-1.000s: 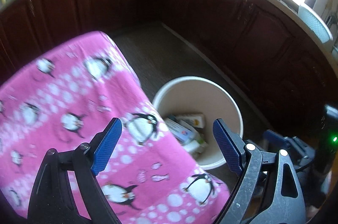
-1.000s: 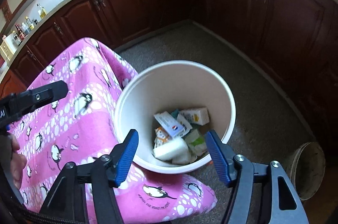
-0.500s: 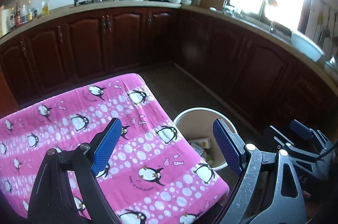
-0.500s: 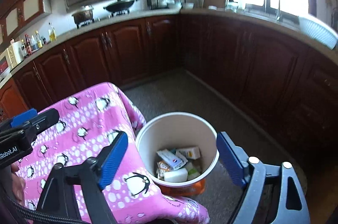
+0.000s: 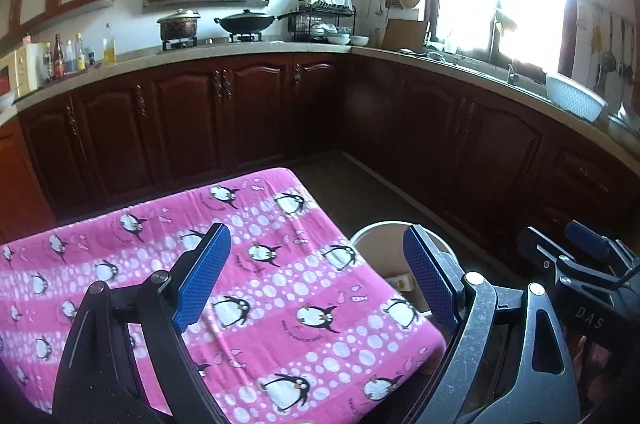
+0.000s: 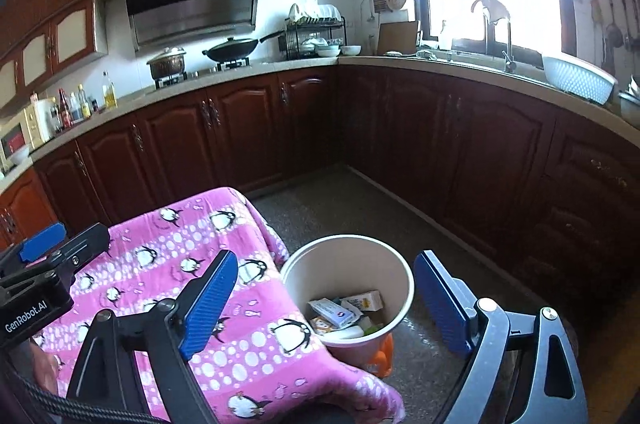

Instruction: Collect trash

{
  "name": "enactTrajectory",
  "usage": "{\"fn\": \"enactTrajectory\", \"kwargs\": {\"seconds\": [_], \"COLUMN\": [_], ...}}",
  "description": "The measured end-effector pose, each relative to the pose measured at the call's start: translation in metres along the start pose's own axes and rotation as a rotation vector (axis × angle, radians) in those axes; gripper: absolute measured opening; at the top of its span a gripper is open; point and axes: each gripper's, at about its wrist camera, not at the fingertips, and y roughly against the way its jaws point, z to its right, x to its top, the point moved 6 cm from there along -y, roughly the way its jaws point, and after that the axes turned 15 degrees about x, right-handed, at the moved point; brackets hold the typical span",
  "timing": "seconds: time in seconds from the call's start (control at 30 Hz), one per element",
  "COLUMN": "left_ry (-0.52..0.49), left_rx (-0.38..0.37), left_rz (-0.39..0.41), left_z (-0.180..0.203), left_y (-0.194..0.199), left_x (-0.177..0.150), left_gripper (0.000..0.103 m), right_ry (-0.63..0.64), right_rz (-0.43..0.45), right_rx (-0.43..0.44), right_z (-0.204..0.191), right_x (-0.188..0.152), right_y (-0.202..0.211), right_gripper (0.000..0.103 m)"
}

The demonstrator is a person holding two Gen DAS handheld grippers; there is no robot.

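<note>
Trash bin (image 6: 404, 288) upright on floor, mouth up, beside pink cloth (image 6: 240, 304). Left gripper (image 5: 316, 276), right gripper (image 6: 326, 298): jaws wide, empty.

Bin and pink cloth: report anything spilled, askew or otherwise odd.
Nothing stands out. The bin stands upright on the floor beside the pink penguin cloth, with the cartons and wrappers inside it. No spill shows on the visible floor, and the cloth lies flat.
</note>
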Motion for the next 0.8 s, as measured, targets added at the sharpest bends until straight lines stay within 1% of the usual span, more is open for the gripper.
{"fn": "enactTrajectory", "kwargs": {"seconds": [0.07, 0.23, 0.5, 0.8], "left_ry": [-0.008, -0.006, 0.023, 0.033], "left_rx": [0.035, 0.053, 0.058, 0.065], "left_rz": [0.018, 0.032, 0.020, 0.013], "left_z": [-0.004, -0.009, -0.015, -0.017], "left_y": [0.005, 0.010, 0.008, 0.008], "left_x": [-0.001, -0.002, -0.006, -0.005], "left_gripper": [0.088, 0.088, 0.088, 0.088], "right_ry": [0.002, 0.020, 0.041, 0.034], "right_rz": [0.006, 0.004, 0.006, 0.001], "right_rx": [0.000, 0.003, 0.005, 0.016], "right_z": [-0.003, -0.011, -0.014, -0.012], "right_x": [-0.001, -0.003, -0.002, -0.004], "right_y": [0.003, 0.003, 0.005, 0.006], "right_gripper": [0.088, 0.088, 0.088, 0.088]}}
